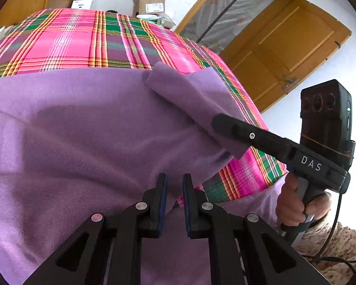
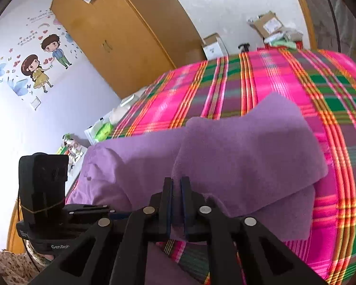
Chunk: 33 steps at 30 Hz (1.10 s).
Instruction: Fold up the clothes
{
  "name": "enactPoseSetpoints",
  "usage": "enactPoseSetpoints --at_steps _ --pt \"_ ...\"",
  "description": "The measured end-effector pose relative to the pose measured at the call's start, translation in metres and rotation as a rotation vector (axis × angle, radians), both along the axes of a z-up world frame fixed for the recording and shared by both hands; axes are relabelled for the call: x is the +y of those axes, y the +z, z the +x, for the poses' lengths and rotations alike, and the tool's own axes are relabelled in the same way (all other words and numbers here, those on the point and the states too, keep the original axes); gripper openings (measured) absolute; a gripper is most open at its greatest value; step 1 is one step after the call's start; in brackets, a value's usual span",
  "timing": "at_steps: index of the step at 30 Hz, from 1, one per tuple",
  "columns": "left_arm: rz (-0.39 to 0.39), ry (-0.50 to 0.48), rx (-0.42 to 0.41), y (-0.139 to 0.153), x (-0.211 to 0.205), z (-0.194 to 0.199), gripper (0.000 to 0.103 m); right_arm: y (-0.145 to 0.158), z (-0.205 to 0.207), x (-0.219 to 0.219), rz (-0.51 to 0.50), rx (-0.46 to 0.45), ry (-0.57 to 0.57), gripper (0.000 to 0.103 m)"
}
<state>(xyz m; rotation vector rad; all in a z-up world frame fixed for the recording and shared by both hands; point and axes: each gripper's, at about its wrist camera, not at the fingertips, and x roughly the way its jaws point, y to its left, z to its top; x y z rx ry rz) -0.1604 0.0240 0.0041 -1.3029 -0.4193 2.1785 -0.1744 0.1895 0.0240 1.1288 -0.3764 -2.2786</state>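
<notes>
We find the soft purple fleece garment (image 1: 83,130) spread on the pink-and-green plaid bedcover (image 1: 66,40). The right gripper (image 2: 176,204) pinches a lifted flap; the left gripper (image 1: 174,201) appears parted with nothing clamped, though the view is poor. Risk: thick fleece may slip the narrow pinch, so the fold lands crooked. Wooden wardrobe (image 2: 121,33) and cardboard boxes (image 1: 149,6) stand beyond.

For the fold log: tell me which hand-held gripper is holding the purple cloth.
The right hand-held gripper: its fingers pinch a lifted flap of the purple cloth. The left hand-held gripper grips nothing, with a gap between its fingers above the cloth.
</notes>
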Motion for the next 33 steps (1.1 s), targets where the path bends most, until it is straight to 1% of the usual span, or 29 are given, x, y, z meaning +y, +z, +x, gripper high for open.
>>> enactPoseSetpoints --at_steps 3,5,7,9,11,15,17,18,19,21,24,27,28,29,31,33 --pt "-0.009 -0.002 0.004 -0.001 0.001 0.001 0.012 0.001 0.002 0.007 0.004 -0.002 0.000 0.010" --pt "-0.011 -0.001 0.005 -0.001 0.000 0.002 0.012 0.007 0.005 0.013 0.017 0.016 0.002 0.014" --pt "-0.012 0.001 0.004 -0.001 0.000 0.003 0.012 0.017 0.010 0.020 0.049 0.058 -0.009 0.019" --pt "-0.013 0.003 0.003 -0.002 0.000 0.003 0.012 0.024 0.011 0.032 0.067 0.086 -0.044 0.023" --pt "-0.015 0.005 0.003 -0.002 0.000 0.003 0.012 0.030 0.010 0.047 0.080 0.106 -0.095 0.023" --pt "-0.018 0.009 0.000 -0.002 0.001 0.002 0.012 0.021 -0.004 0.088 0.079 0.056 -0.259 0.023" --pt "-0.021 0.011 0.000 -0.002 0.001 0.002 0.012 0.011 -0.012 0.102 0.053 0.002 -0.296 0.023" --pt "-0.024 0.012 0.000 -0.002 0.002 0.001 0.012 0.005 -0.016 0.110 0.040 -0.026 -0.314 0.025" --pt "-0.026 0.012 0.000 -0.002 0.002 0.002 0.012 0.000 -0.020 0.116 0.028 -0.052 -0.331 0.030" --pt "-0.032 0.013 0.001 -0.001 0.002 0.002 0.012 -0.010 -0.026 0.123 0.005 -0.094 -0.344 0.036" --pt "-0.039 0.014 0.001 0.000 0.004 0.003 0.012 -0.020 -0.035 0.127 -0.047 -0.145 -0.333 0.037" --pt "-0.044 0.017 -0.001 0.000 0.005 0.003 0.012 -0.024 -0.042 0.124 -0.073 -0.163 -0.325 0.037" --pt "-0.046 0.018 0.000 0.000 0.006 0.002 0.012 -0.024 -0.042 0.123 -0.077 -0.159 -0.324 0.034" --pt "-0.048 0.019 0.000 0.000 0.007 0.003 0.012 -0.024 -0.042 0.123 -0.086 -0.153 -0.321 0.030" --pt "-0.053 0.020 0.000 0.001 0.008 0.003 0.012 -0.023 -0.041 0.123 -0.103 -0.141 -0.314 0.011" --pt "-0.059 0.021 0.001 0.001 0.010 0.003 0.012 -0.019 -0.039 0.122 -0.104 -0.114 -0.309 0.007"
